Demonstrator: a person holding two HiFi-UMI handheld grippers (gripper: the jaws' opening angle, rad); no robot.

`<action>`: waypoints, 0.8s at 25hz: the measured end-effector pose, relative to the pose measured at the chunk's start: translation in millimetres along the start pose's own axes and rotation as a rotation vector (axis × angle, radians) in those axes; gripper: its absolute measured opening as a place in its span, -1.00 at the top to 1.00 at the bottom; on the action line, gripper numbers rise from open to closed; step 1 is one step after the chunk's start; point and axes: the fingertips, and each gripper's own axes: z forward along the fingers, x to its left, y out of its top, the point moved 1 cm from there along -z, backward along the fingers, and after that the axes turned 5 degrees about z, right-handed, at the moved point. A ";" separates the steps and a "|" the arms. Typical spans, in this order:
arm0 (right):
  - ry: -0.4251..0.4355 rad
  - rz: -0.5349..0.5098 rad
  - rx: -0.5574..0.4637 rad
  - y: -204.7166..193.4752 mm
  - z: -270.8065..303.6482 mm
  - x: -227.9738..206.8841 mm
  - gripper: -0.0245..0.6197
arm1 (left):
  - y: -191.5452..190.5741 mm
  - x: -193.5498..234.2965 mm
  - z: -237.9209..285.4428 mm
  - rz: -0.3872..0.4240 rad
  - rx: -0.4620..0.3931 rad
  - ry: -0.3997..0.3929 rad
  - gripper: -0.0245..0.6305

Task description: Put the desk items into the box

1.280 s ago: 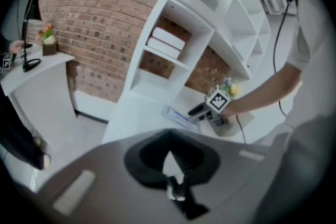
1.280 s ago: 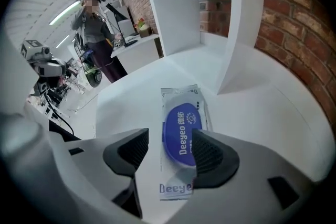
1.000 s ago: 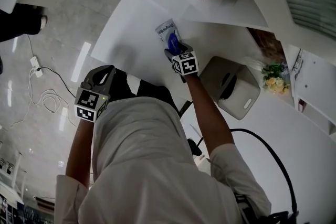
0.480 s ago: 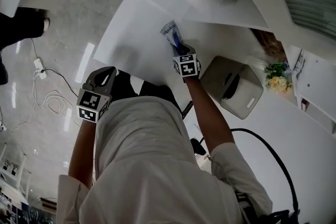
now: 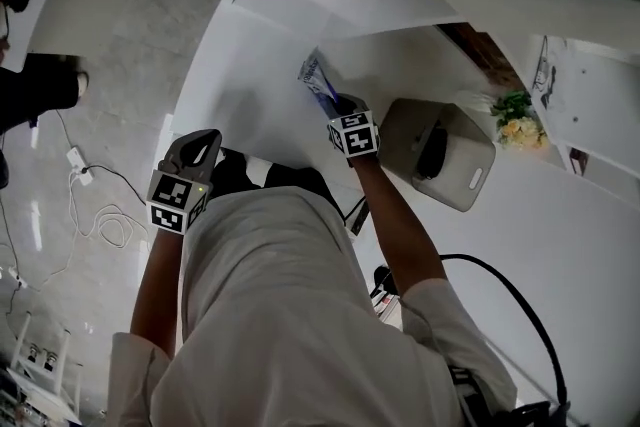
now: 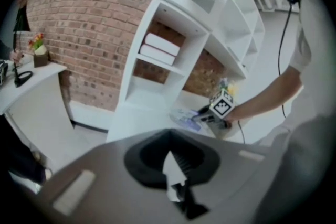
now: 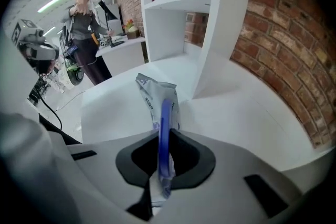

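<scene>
The right gripper (image 5: 335, 105) has its tips covered by its own marker cube in the head view. Its own view shows them: the jaws have just been closing and now pinch a blue-and-white packet (image 7: 157, 97) edge-on. The packet's (image 5: 313, 75) near end is buried between the pads, and its far end sticks out ahead of the tips over the white desk (image 5: 240, 65). Whether that end touches the desk cannot be told, and the print on it is too small to read.

The grey box (image 5: 400, 130) stands just beside this gripper on its right. A dark item (image 5: 432, 150) lies in it, too dim to identify. The person's torso hides the desk's near edge.

The right arm reaches forward over the desk, with the gripper pointing steeply down.

The left arm is bent and kept back by the body. The left gripper (image 5: 198, 143) is off the desk's edge over the floor, well apart from the packet. It tilts gently down, and its jaws meet at the tips with nothing between them (image 6: 169, 136).
</scene>
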 end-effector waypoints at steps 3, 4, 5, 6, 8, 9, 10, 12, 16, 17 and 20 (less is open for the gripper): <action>0.005 0.025 -0.038 1.0 -17.5 1.3 0.85 | 3.2 -6.6 3.5 0.020 0.000 -0.021 0.92; 0.006 0.035 -0.048 0.8 -23.1 1.0 0.85 | 5.0 -9.7 5.1 0.027 -0.002 -0.030 0.92; 0.007 0.046 -0.057 0.0 -28.7 1.1 0.85 | 6.1 -13.5 6.7 0.034 -0.001 -0.039 0.92; 0.008 0.057 -0.065 -1.5 -34.4 1.5 0.85 | 6.2 -18.0 8.2 0.043 0.003 -0.049 0.92; 0.010 0.073 -0.084 -4.7 -46.4 3.3 0.85 | 5.3 -27.7 11.3 0.070 0.013 -0.069 0.92; 0.010 0.078 -0.096 -5.3 -52.4 4.0 0.85 | 6.2 -32.4 13.5 0.087 0.016 -0.080 0.92; 0.010 0.080 -0.110 -5.3 -58.5 4.6 0.85 | 8.3 -37.3 15.8 0.103 0.017 -0.089 0.92; 0.018 0.086 -0.138 -5.8 -71.9 7.3 0.85 | 12.0 -48.6 19.6 0.126 0.022 -0.101 0.92; 0.055 0.103 -0.187 -9.0 -102.9 12.3 0.85 | 21.3 -72.9 29.8 0.140 0.013 -0.107 0.92; 0.065 0.109 -0.198 -9.5 -110.7 11.9 0.85 | 24.3 -79.1 33.3 0.139 0.008 -0.107 0.92; 0.089 0.127 -0.220 -14.2 -133.9 7.9 0.85 | 28.7 -100.3 43.6 0.142 0.006 -0.110 0.92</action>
